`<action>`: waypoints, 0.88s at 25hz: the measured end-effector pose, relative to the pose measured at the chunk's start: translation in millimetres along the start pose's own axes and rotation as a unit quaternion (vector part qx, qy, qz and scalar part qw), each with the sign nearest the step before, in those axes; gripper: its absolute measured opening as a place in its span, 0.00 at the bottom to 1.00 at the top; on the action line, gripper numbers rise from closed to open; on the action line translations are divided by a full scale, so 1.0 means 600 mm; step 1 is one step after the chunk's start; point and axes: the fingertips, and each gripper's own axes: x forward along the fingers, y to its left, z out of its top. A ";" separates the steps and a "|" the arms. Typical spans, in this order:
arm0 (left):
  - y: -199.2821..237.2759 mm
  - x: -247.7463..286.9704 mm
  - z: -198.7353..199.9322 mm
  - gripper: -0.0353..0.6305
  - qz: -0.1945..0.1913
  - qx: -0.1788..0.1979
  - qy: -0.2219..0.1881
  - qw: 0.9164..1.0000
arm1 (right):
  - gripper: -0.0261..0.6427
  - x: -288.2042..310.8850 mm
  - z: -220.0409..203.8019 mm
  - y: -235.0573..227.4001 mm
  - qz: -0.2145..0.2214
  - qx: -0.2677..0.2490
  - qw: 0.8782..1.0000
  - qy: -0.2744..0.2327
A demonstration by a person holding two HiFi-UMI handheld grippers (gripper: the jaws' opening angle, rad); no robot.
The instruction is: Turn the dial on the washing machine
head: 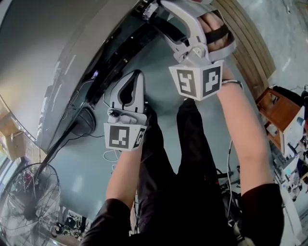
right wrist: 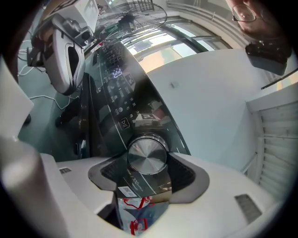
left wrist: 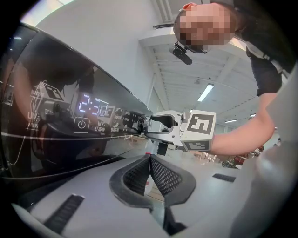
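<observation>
1. A dull blue-green floor carries everything.
2. The washing machine borders it along the far left.
3. A pedestal fan's round black base sits just beside the machine, and its wire cage shows near left.
4. A looped white cable and a thin black cable lie near the base.
5. The person's dark-trousered legs stand mid-floor.
6. Wooden furniture stands at right.

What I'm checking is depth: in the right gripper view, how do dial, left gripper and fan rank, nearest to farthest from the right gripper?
1. dial, between the jaws.
2. left gripper, upper left, farther off.
3. fan, top edge, farthest back.
</observation>
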 end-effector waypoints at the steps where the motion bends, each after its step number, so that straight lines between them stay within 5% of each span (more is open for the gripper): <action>1: 0.001 -0.001 0.000 0.08 0.001 -0.001 0.000 1.000 | 0.45 0.001 0.001 0.000 0.000 0.002 1.000 0.000; 14: 0.003 -0.010 0.011 0.08 0.003 0.004 -0.004 1.000 | 0.45 -0.016 0.002 -0.002 0.009 0.092 0.996 -0.015; 22: -0.012 -0.009 0.018 0.08 -0.003 0.011 -0.004 1.000 | 0.36 -0.066 -0.002 -0.014 -0.002 0.247 0.968 -0.043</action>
